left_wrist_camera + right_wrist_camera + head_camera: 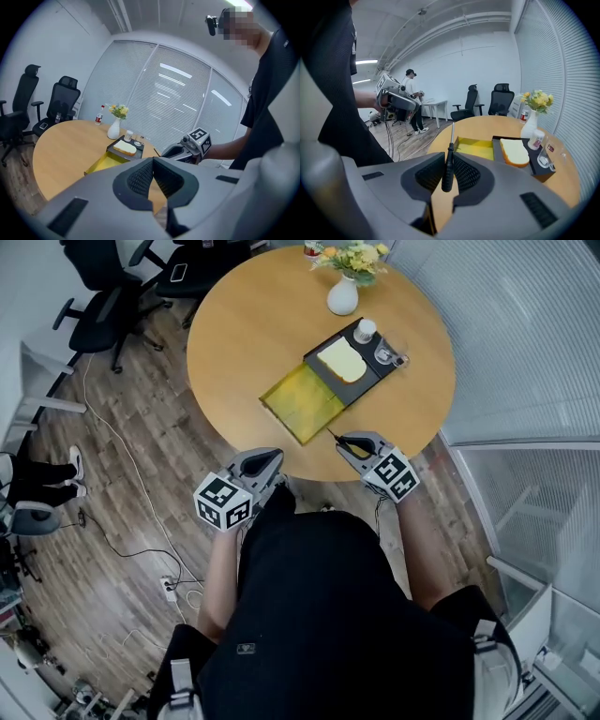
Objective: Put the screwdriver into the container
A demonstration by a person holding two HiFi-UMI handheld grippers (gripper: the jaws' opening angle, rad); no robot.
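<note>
A shallow yellow container [305, 401] lies on the round wooden table [244, 324], butted against a black tray [375, 371]. My right gripper [349, 444] hovers over the table's near edge, just short of the container. It is shut on a screwdriver [448, 166] with a black handle, whose thin shaft points up and forward toward the container [476, 149]. My left gripper [267, 463] is off the table's near edge, to the left, its pads meeting at the tips with nothing between them [153, 161]. The left gripper view also shows the right gripper [176, 151] and the container [107, 163].
The black tray holds a pale yellow slab like a bread slice [341, 360], a white cup [365, 330] and a glass [384, 354]. A white vase of flowers [343, 296] stands behind it. Office chairs [103, 306] and floor cables [141, 493] are at the left.
</note>
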